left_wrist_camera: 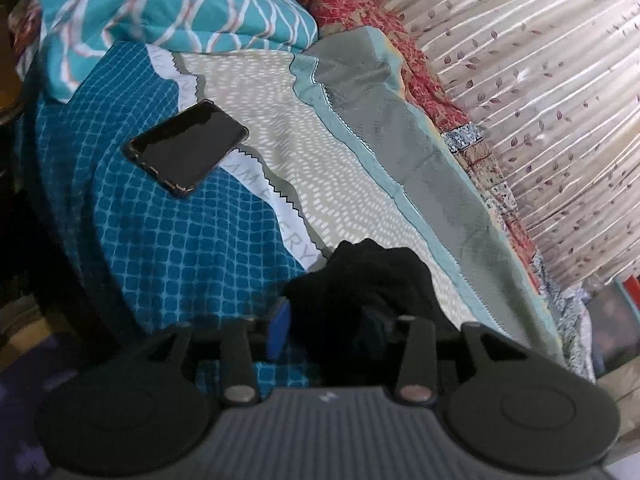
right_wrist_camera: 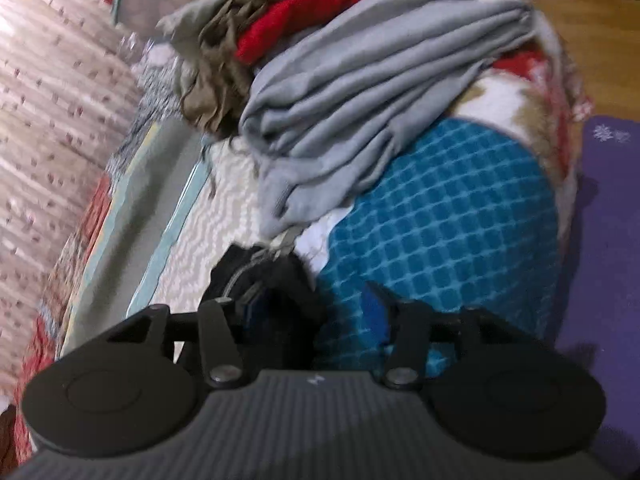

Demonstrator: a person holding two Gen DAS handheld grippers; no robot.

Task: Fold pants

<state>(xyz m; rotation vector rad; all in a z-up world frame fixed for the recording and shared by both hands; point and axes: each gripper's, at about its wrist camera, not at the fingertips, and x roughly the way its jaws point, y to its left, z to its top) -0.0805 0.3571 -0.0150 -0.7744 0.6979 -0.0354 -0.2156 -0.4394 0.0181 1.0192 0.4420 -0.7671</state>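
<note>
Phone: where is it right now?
In the left wrist view, the phone lies face up on the bedspread, left of centre, below the teal pillow and up-left of the black pants.

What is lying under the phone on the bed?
The phone rests on the bedspread, mostly over its blue checked part, with one corner over the white lettered strip. Whatever lies beneath the bedspread is covered. The black pants lie apart from it.
</note>
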